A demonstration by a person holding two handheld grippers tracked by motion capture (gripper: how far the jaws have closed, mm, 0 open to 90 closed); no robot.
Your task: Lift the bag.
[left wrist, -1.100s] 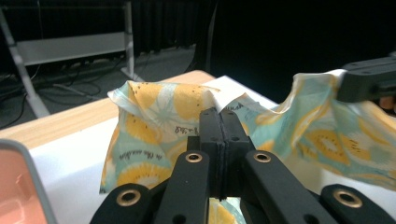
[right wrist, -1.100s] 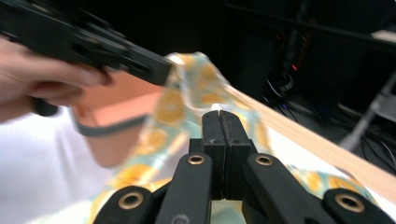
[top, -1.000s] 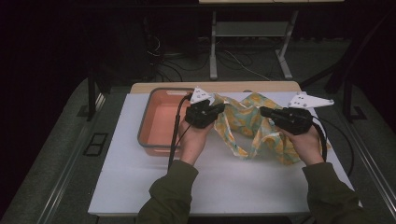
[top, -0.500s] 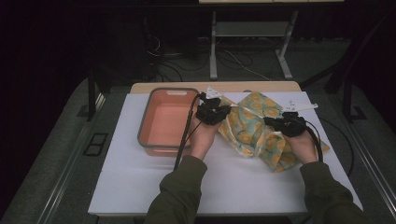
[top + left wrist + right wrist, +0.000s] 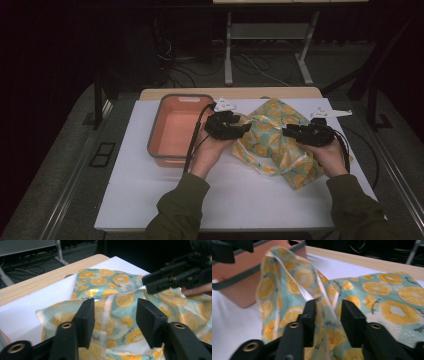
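One orange tub (image 5: 176, 127) stands empty beside the citrus-print bag (image 5: 280, 145).

One white table (image 5: 150, 200) stands in the scene, with a strip of bare wood along its far edge. On it sits one orange bin (image 5: 172, 127) with a grey rim, on the left. To the right of the bin lies one bag (image 5: 272, 145), teal and printed with many orange slices. Two black grippers are present: one left gripper (image 5: 245, 128) just right of the bin, and one right gripper (image 5: 286, 132) further right over the bag. Each gripper has two jaws, four in all, and each carries one grey three-cornered plate. Two hands hold them, one each, and two green sleeves enter from the near edge.
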